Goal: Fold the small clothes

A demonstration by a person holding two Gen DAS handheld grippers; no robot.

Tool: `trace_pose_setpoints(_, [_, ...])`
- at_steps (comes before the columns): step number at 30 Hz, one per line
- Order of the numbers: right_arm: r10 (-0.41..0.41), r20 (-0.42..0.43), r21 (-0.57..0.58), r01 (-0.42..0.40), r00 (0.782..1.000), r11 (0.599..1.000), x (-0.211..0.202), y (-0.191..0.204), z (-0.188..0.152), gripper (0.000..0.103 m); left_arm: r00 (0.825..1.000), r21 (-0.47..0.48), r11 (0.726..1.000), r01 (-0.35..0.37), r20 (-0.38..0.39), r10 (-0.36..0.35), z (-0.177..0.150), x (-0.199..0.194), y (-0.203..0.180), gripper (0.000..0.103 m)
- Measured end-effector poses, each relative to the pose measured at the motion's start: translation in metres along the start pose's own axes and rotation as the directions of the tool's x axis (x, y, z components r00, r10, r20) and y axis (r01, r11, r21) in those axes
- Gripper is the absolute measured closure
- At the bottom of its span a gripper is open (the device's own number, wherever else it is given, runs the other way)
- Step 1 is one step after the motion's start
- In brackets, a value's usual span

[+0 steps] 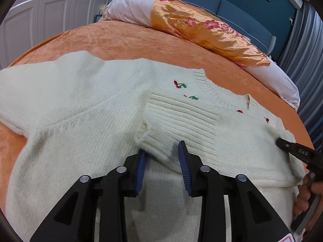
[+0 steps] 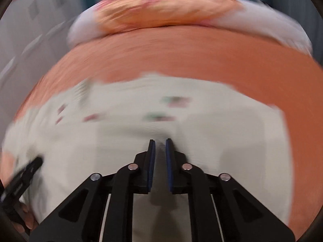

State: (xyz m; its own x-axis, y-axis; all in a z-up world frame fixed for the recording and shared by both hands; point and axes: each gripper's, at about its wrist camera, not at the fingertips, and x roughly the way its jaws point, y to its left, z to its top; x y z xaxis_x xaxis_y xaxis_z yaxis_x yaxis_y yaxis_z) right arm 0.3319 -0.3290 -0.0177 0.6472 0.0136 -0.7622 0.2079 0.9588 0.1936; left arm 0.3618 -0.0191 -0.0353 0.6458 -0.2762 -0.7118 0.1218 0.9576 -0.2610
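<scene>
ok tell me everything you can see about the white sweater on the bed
The sweater is a cream, fuzzy knit with ribbed neckband, small red and green embroidered cherries with pearl beads near the collar. It lies flat on the orange bedspread. One sleeve is folded across the chest, its ribbed cuff between the left gripper fingers, whose pads stand apart from it. The right gripper is over the body, nearly shut.

Blurred throughout. Right tongs over a white sweater, blue pads a narrow gap apart, nothing between them. Sweater spread on an orange bed, pillow at its far edge. Other tongs at the sweater's left edge.
</scene>
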Motion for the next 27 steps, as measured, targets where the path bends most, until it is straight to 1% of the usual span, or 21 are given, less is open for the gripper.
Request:
trace_pose_setpoints(1, [0.025, -0.005, 0.051, -0.025, 1.0, 0.998, -0.005, -0.023, 0.0, 0.103, 1.0, 0.01, 1.0, -0.004, -0.001, 0.004, 0.0, 0.0, -0.002, 0.066])
trace_pose_setpoints(4, [0.004, -0.013, 0.04, -0.003, 1.0, 0.999, -0.019, -0.032, 0.0, 0.103, 1.0, 0.02, 1.0, -0.016, -0.005, 0.016, 0.001, 0.0, -0.005, 0.066])
trace_pose_setpoints(5, [-0.032, -0.015, 0.014, 0.032, 0.999, 0.999, -0.028, -0.028, -0.001, 0.095, 1.0, 0.02, 1.0, -0.023, -0.013, 0.023, 0.003, -0.003, -0.006, 0.066])
trace_pose_setpoints(6, [-0.106, -0.001, -0.016, 0.106, 0.994, 0.994, -0.041, -0.024, -0.003, 0.078, 0.999, 0.019, 0.999, -0.027, -0.02, 0.027, 0.005, -0.005, -0.007, 0.065])
trace_pose_setpoints(7, [-0.123, 0.015, -0.025, 0.123, 0.992, 0.992, -0.052, -0.026, -0.008, 0.061, 0.999, 0.013, 0.999, -0.029, -0.029, 0.03, 0.008, -0.008, -0.007, 0.059])
trace_pose_setpoints(8, [-0.128, 0.041, -0.018, 0.129, 0.991, 0.991, -0.066, -0.031, -0.015, 0.054, 0.999, -0.004, 0.999, -0.032, -0.031, 0.032, 0.011, -0.013, -0.006, 0.045])
trace_pose_setpoints(9, [-0.126, 0.055, 0.005, 0.126, 0.99, 0.992, -0.075, -0.04, -0.021, 0.047, 1.0, -0.043, 0.999, -0.028, -0.013, 0.027, 0.013, -0.021, -0.001, 0.037])
trace_pose_setpoints(10, [-0.125, 0.05, 0.043, 0.122, 0.991, 0.992, -0.083, -0.055, -0.031, 0.046, 1.0, -0.068, 0.997, -0.023, -0.004, 0.022, 0.012, -0.024, 0.003, 0.031])
trace_pose_setpoints(11, [-0.124, 0.035, 0.068, 0.122, 0.992, 0.99, -0.084, -0.066, -0.035, 0.046, 1.0, -0.111, 0.994, -0.005, -0.007, 0.004, 0.013, -0.025, 0.009, 0.031])
trace_pose_setpoints(13, [-0.122, -0.014, 0.124, 0.123, 0.992, 0.985, -0.073, -0.084, -0.045, 0.046, 0.997, -0.192, 0.981, 0.019, -0.072, -0.033, 0.012, -0.013, 0.021, 0.031])
trace_pose_setpoints(14, [-0.092, -0.043, 0.162, 0.098, 0.995, 0.982, -0.066, -0.095, -0.052, 0.046, 0.996, -0.194, 0.981, 0.008, -0.081, -0.024, 0.012, -0.01, 0.02, 0.036])
trace_pose_setpoints(15, [-0.046, -0.048, 0.194, 0.055, 0.998, 0.979, -0.063, -0.102, -0.056, 0.059, 0.996, -0.169, 0.985, -0.019, -0.088, 0.004, 0.013, -0.008, 0.016, 0.04])
trace_pose_setpoints(16, [0.006, -0.037, 0.219, 0.002, 0.999, 0.976, -0.062, -0.106, -0.058, 0.078, 0.995, -0.112, 0.992, -0.061, -0.092, 0.051, 0.017, -0.008, 0.007, 0.063])
trace_pose_setpoints(17, [0.042, -0.03, 0.237, -0.033, 0.999, 0.971, -0.065, -0.107, -0.055, 0.083, 0.995, -0.091, 0.995, -0.043, -0.094, 0.035, 0.019, -0.01, 0.002, 0.091])
trace_pose_setpoints(18, [0.029, 0.002, 0.239, -0.028, 1.0, 0.971, -0.074, -0.105, -0.051, 0.091, 0.995, -0.084, 0.996, -0.04, -0.093, 0.032, 0.023, -0.015, -0.003, 0.093])
trace_pose_setpoints(19, [0.049, 0.061, 0.239, -0.062, 0.997, 0.969, -0.088, -0.104, -0.045, 0.093, 0.997, -0.085, 0.996, -0.028, -0.077, 0.021, 0.026, -0.02, -0.004, 0.094])
trace_pose_setpoints(20, [0.058, 0.101, 0.24, -0.081, 0.993, 0.967, -0.099, -0.104, -0.043, 0.094, 0.998, -0.077, 0.997, -0.021, -0.064, 0.016, 0.028, -0.024, -0.007, 0.094])
trace_pose_setpoints(22, [0.041, 0.125, 0.234, -0.07, 0.991, 0.97, -0.104, -0.107, -0.047, 0.094, 0.995, -0.031, 0.998, -0.05, -0.093, 0.047, 0.023, -0.015, -0.01, 0.094])
trace_pose_setpoints(24, [-0.011, 0.001, 0.227, 0.01, 1.0, 0.974, -0.071, -0.117, -0.063, 0.094, 0.989, -0.007, 0.997, -0.082, -0.121, 0.08, 0.01, 0.0, -0.007, 0.093])
trace_pose_setpoints(25, [0.0, -0.018, 0.241, 0.004, 1.0, 0.971, -0.06, -0.122, -0.07, 0.093, 0.992, -0.002, 0.997, -0.077, -0.099, 0.077, 0.008, -0.002, -0.006, 0.092])
trace_pose_setpoints(27, [0.021, 0.009, 0.289, -0.023, 1.0, 0.957, -0.072, -0.128, -0.064, 0.092, 0.992, 0.005, 0.997, -0.081, -0.095, 0.081, 0.008, -0.004, -0.008, 0.092])
